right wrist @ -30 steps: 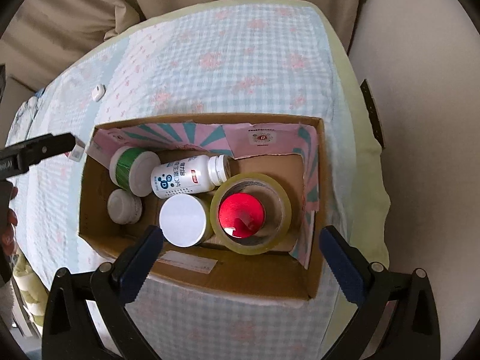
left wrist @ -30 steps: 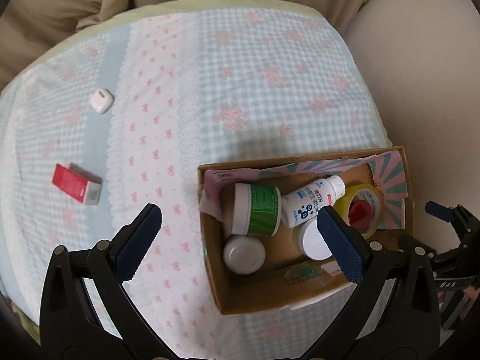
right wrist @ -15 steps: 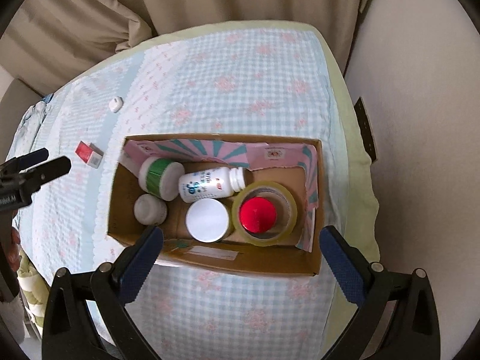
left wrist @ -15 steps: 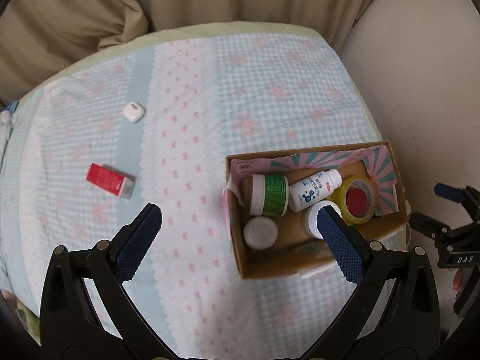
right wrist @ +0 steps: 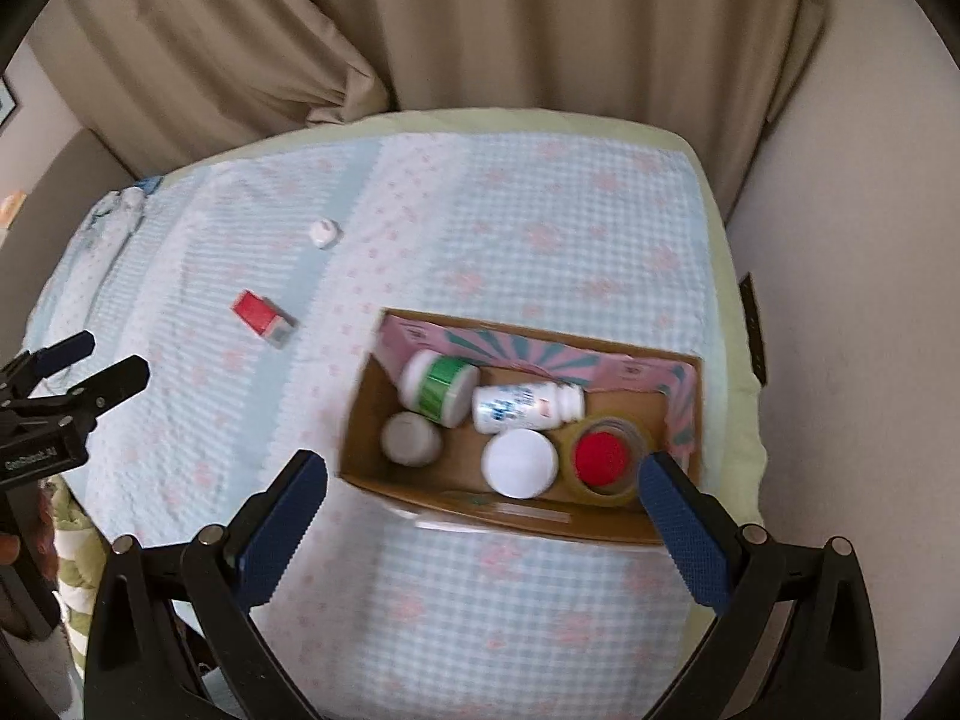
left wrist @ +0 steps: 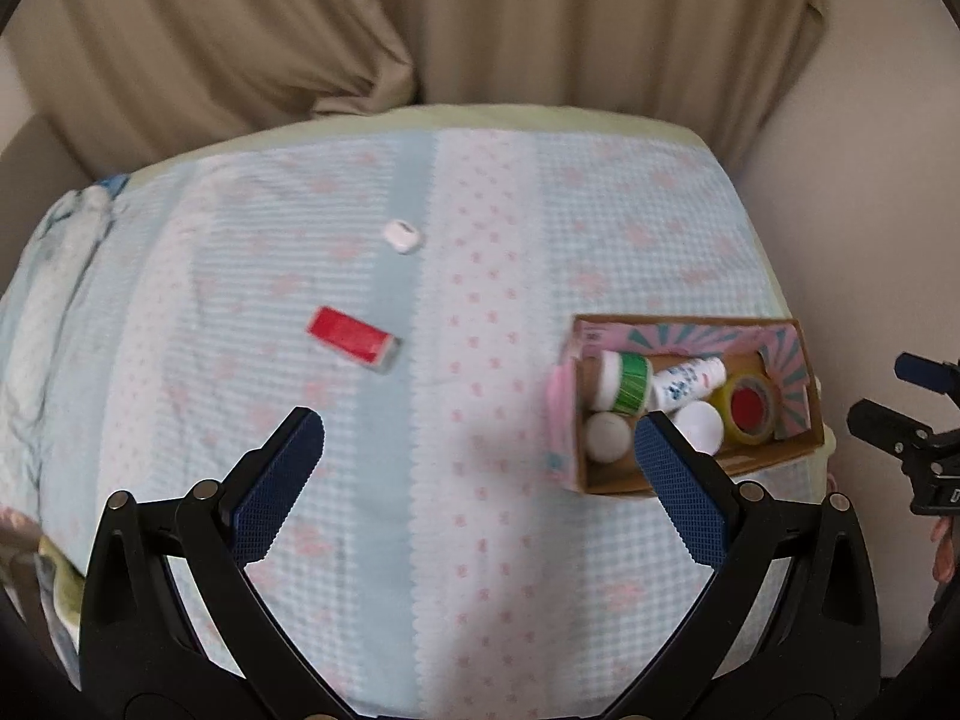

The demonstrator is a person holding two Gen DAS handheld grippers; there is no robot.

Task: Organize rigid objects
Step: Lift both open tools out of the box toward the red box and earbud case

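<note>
A cardboard box (left wrist: 708, 475) (right wrist: 540, 525) stands at the right of the cloth-covered table. It holds a green-labelled jar (right wrist: 441, 385), a white bottle (right wrist: 528, 407), two white-lidded jars (right wrist: 519, 461) and a tape roll (right wrist: 606, 461) around a red lid. A red and white small box (left wrist: 353, 337) (right wrist: 263, 315) and a white earbud case (left wrist: 401, 236) (right wrist: 323, 232) lie loose on the cloth. My left gripper (left wrist: 477, 441) is open and empty, high above the table. My right gripper (right wrist: 483, 477) is open and empty, above the box's near side.
The table wears a blue and pink checked cloth (left wrist: 492, 276). Beige curtains (left wrist: 420, 24) hang behind it and a pale wall (right wrist: 870, 300) is on the right. Crumpled cloth (right wrist: 114, 210) lies at the far left edge.
Both grippers have pulled up and back from the table, so the box and loose items look smaller and farther. Both stayed open.
</note>
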